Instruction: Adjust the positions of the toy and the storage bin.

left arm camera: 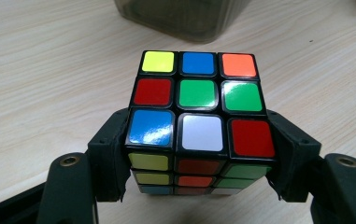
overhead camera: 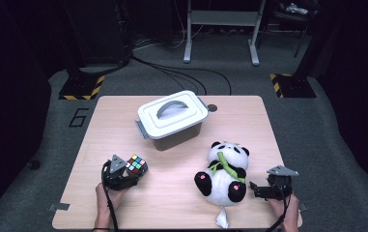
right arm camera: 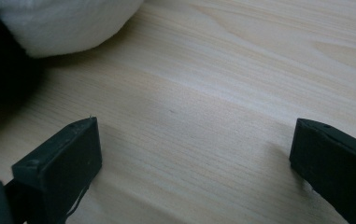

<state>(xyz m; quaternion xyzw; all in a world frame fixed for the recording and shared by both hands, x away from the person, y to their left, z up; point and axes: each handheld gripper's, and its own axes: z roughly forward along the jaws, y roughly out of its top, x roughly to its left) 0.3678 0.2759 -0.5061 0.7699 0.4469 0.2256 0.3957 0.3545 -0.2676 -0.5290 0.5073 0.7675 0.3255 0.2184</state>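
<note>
Left tool [overhead camera: 123, 175] pinching cube [overhead camera: 136, 165] at table's [overhead camera: 172, 193] 8 o'clock. Right tool [overhead camera: 263, 189] spread, empty, just beside panda [overhead camera: 222, 174] at 5 o'clock. Risk: cube's 3 layers twisting under side squeeze, slipping free on lift.

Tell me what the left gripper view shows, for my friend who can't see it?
A colourful puzzle cube sits squeezed between the two black jaws of the left gripper, on a pale wooden table. Its top shows yellow, blue, orange, red, green and white squares. Behind it stands the dark bottom of a plastic box.
</note>
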